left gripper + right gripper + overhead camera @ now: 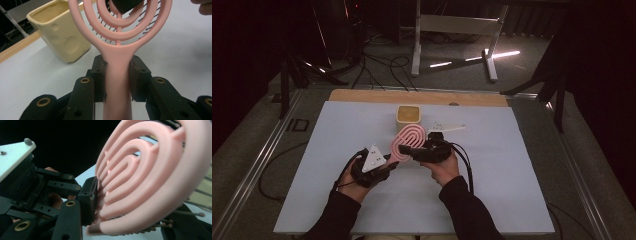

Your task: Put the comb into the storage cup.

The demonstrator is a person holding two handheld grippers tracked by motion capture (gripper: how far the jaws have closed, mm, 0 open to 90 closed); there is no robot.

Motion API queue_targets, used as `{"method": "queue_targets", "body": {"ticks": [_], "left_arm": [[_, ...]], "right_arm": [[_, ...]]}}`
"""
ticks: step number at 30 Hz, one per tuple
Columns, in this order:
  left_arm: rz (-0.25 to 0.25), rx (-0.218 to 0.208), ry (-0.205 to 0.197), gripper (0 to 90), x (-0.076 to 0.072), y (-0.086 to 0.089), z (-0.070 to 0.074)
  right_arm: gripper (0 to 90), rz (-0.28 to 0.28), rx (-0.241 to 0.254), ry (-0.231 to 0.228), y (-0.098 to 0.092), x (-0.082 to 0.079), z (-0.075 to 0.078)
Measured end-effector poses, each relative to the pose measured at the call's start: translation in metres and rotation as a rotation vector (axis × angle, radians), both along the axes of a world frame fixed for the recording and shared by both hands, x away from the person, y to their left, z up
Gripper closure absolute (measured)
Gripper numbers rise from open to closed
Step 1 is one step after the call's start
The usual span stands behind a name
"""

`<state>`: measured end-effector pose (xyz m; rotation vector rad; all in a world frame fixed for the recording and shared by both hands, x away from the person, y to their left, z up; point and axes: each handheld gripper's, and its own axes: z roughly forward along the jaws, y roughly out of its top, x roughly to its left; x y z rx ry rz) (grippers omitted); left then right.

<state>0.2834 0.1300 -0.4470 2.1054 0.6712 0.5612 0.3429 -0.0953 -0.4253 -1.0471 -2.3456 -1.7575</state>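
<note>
A pink hairbrush (408,141) with looped ribs is held just above the white table sheet, near the middle. My left gripper (387,161) is shut on its handle (117,75), with a pad pressed on each side. My right gripper (421,148) comes in from the right and is shut on the brush head (140,182). One pad (90,197) lies against the ribbed back, and the other jaw sits on the bristle side. A cream square cup (408,118) stands upright just behind the brush, empty as far as the left gripper view (60,37) shows.
The white sheet (327,200) covers most of the table, and a wooden strip (362,95) runs along its far edge. Cables trail from both grippers. Beyond the table, a white frame stand (457,25) and cables sit on the dark floor.
</note>
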Motion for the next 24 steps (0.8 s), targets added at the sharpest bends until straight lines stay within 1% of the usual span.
{"method": "queue_targets", "body": {"ticks": [3, 7, 11, 14, 16, 20, 24], "left_arm": [[0.003, -0.002, 0.002, 70.1, 0.0, 0.0, -0.001], [0.009, 0.003, 0.009, 70.2, 0.003, 0.0, -0.004], [0.015, 0.003, 0.018, 70.3, 0.004, 0.001, -0.006], [0.016, -0.001, 0.018, 70.3, 0.004, 0.002, -0.006], [0.014, -0.004, 0.018, 70.2, 0.004, 0.003, -0.006], [0.014, -0.011, 0.018, 70.0, 0.005, 0.003, -0.006], [0.012, -0.015, 0.021, 69.5, 0.005, 0.003, -0.006]], "right_arm": [[55.1, 0.004, 0.008, 0.01, 0.0, 0.0, 0.0], [58.9, 0.001, 0.011, 0.039, 0.002, 0.0, 0.0], [60.8, 0.008, 0.011, 0.046, 0.006, 0.0, -0.001], [62.2, 0.014, 0.029, 0.056, 0.008, 0.0, -0.001], [62.8, 0.021, 0.041, 0.057, 0.009, 0.0, -0.001], [63.2, 0.028, 0.037, 0.05, 0.011, -0.001, 0.001], [63.3, 0.023, 0.043, 0.049, 0.011, -0.001, 0.002]]}}
